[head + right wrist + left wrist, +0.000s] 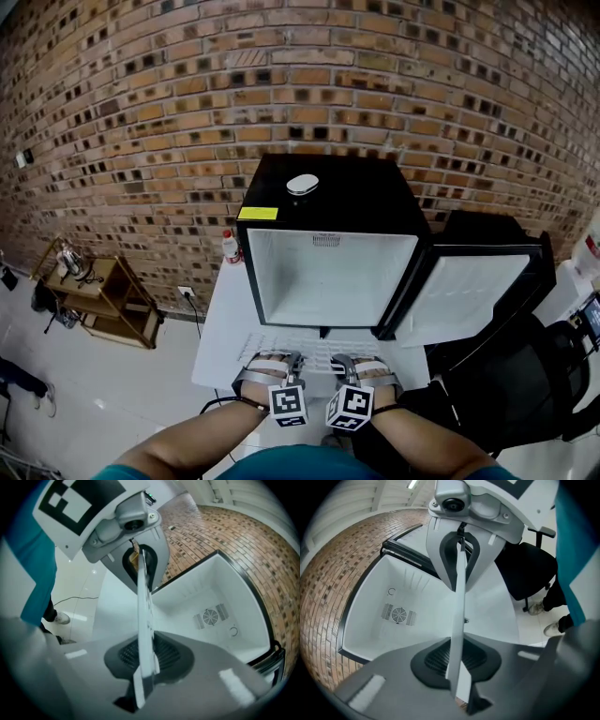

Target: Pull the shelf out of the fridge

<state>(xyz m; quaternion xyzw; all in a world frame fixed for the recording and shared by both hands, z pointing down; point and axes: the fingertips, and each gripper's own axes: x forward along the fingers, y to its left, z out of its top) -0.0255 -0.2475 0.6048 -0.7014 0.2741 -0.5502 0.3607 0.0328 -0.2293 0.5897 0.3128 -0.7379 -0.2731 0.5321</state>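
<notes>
The black mini fridge point(328, 202) stands on a white table point(217, 337) with its door point(473, 292) swung open to the right. Its white inside point(393, 620) holds nothing. The white wire shelf point(314, 349) lies level just in front of the opening, above the table. My left gripper point(273, 362) is shut on the shelf's near edge at the left, and my right gripper point(362, 364) is shut on it at the right. In the gripper views the shelf point(459, 616) point(144, 620) shows edge-on as a thin strip between the pads.
A small white object point(302, 184) and a yellow label point(258, 213) sit on the fridge top. A red-capped bottle point(231, 247) stands left of the fridge. A wooden rack point(105, 302) is on the floor at the left, a black chair point(511, 394) at the right.
</notes>
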